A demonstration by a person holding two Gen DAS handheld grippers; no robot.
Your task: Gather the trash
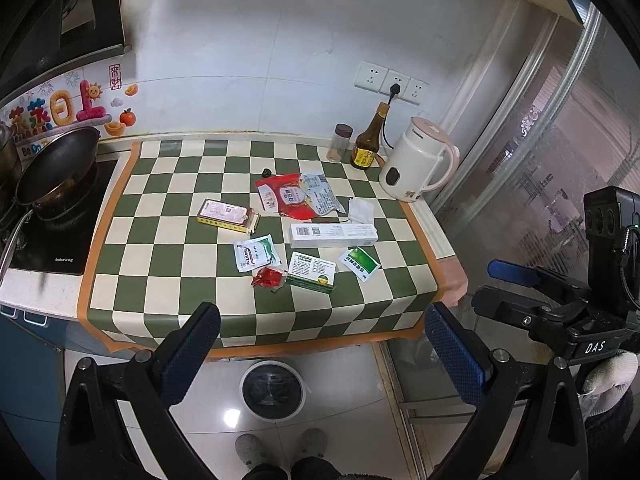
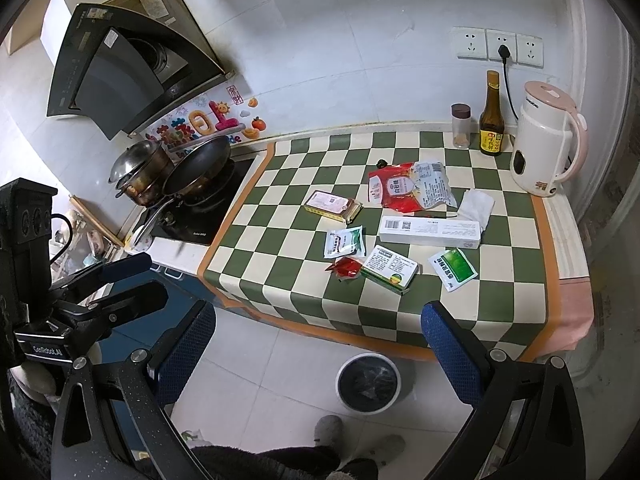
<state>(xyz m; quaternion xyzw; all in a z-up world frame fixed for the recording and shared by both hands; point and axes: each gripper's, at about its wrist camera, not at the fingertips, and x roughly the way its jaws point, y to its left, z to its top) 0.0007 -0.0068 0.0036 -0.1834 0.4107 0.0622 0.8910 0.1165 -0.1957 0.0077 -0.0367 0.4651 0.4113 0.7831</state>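
Both held back from the surface [image 1: 120, 240], over the floor, with nothing between the fingers: left claw [image 1: 320, 356] spread wide, right claw [image 2: 320, 354] spread wide too.

Trash scattered mid-frame on the green-and-cream checked cloth, left to right: yellow-edged box [image 1: 228, 215] with a pink label and QR code; white-and-green sachet [image 1: 256, 253]; crumpled red wrapper [image 1: 267, 277]; torn red-and-clear bag [image 1: 298, 196] with Chinese print; green-and-white box [image 1: 312, 272]; long white box [image 1: 334, 235] showing barcode and QR code; second green sachet [image 1: 359, 263]; white tissue [image 1: 361, 210].

Round bin [image 1: 273, 390], black-lined, on the floor at lower centre.

"DAS" readable on the right claw's body in the left view; "GenRobot.AI" on the left claw's body in the right view.
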